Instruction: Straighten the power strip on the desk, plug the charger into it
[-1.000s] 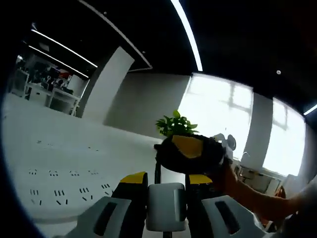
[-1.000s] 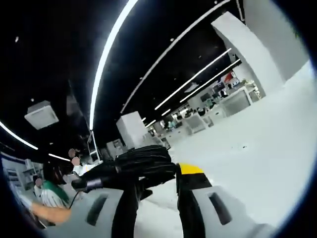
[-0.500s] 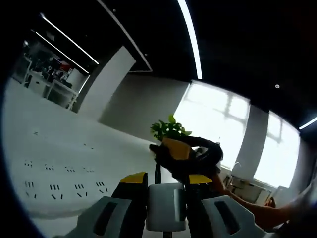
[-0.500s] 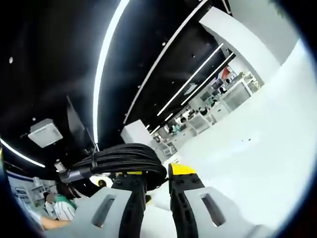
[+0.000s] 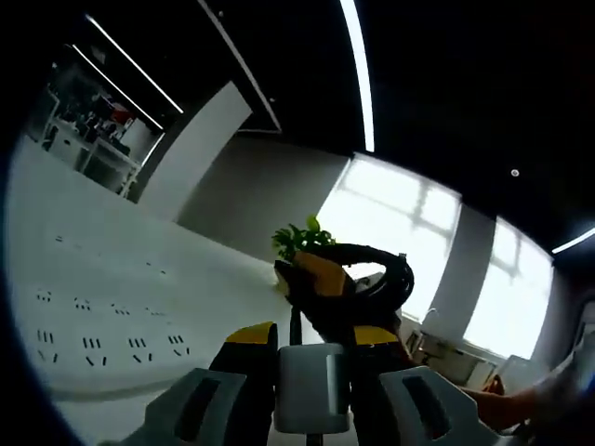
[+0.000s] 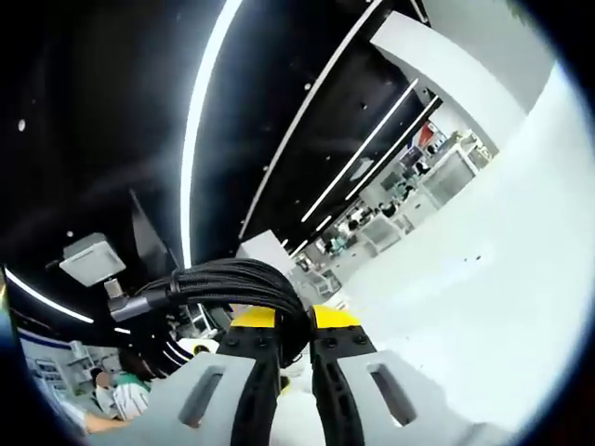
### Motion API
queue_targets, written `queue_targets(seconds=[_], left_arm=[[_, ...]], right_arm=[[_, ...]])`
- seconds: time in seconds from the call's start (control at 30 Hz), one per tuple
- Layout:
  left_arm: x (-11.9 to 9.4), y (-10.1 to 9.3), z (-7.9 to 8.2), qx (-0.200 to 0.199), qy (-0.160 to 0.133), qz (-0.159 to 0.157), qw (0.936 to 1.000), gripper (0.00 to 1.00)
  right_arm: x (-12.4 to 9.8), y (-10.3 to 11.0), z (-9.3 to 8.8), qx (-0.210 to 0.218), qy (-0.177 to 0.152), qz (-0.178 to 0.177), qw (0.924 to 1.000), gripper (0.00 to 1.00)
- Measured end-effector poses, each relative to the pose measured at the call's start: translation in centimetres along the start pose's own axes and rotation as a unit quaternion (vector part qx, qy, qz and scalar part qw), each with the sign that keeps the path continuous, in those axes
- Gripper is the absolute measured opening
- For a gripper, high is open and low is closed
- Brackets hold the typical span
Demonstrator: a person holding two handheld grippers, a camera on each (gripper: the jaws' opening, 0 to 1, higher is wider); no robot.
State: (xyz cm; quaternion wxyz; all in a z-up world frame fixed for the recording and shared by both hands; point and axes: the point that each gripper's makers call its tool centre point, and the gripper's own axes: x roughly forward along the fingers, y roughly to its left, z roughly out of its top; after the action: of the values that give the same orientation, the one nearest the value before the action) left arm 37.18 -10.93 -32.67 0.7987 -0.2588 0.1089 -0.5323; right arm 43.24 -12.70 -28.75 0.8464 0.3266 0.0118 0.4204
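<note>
In the left gripper view, my left gripper [image 5: 312, 336] is shut on a white charger block [image 5: 311, 388] that stands upright between its yellow-tipped jaws. Left of it lies a broad white surface with rows of dark socket slots, seemingly the power strip [image 5: 88, 346]. Just beyond the charger, the right gripper [image 5: 321, 283] comes in from the right with a loop of black cable [image 5: 395, 277]. In the right gripper view, my right gripper [image 6: 284, 321] is shut on a coil of black braided cable [image 6: 232, 283]. The coil's metal plug [image 6: 125, 302] sticks out to the left.
A green potted plant [image 5: 296, 240] stands behind the grippers, before bright windows [image 5: 409, 218]. The person's forearm [image 5: 497, 409] enters at lower right. A white surface [image 6: 483, 307] spreads to the right in the right gripper view, with people [image 6: 112, 395] and office desks [image 6: 423, 186] far off.
My right jaws have closed tighter on the cable coil, which now sits squarely between them. In the left gripper view the right gripper and cable have drifted left, closer to the charger.
</note>
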Motion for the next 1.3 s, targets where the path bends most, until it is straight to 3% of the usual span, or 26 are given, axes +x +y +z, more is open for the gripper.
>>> queue_targets(seconds=[0.17,0.37,0.77,0.9,1.0,1.13,1.3], left_arm=[[0.1,0.1,-0.6,0.011,0.011,0.005,0.9999,0.27],[0.2,0.2,-1.1,0.035,0.021,0.014,0.9991,0.28],[-0.8,1.1,-0.5,0.105,0.036,0.036,0.9932,0.29],[-1.6,2.1,0.1,0.159,0.036,0.063,0.9847,0.32],[-2.3,2.7,0.3,0.177,0.037,0.079,0.9803,0.32],[-3.6,4.2,0.1,0.187,0.042,0.104,0.9759,0.48],[-5.7,5.8,-0.4,0.220,0.053,0.137,0.9643,0.53]], right_arm=[[-0.3,0.3,-0.4,-0.053,0.023,-0.013,0.9982,0.07],[0.1,-0.2,0.4,-0.105,0.040,-0.024,0.9933,0.05],[2.0,2.4,0.9,-0.185,0.064,-0.009,0.9806,0.05],[2.4,3.1,0.8,-0.208,0.069,-0.003,0.9758,0.05],[2.5,3.5,0.7,-0.224,0.068,-0.005,0.9722,0.05],[2.6,3.4,1.0,-0.230,0.066,-0.004,0.9710,0.05],[2.8,3.5,2.0,-0.244,0.057,-0.004,0.9680,0.05]])
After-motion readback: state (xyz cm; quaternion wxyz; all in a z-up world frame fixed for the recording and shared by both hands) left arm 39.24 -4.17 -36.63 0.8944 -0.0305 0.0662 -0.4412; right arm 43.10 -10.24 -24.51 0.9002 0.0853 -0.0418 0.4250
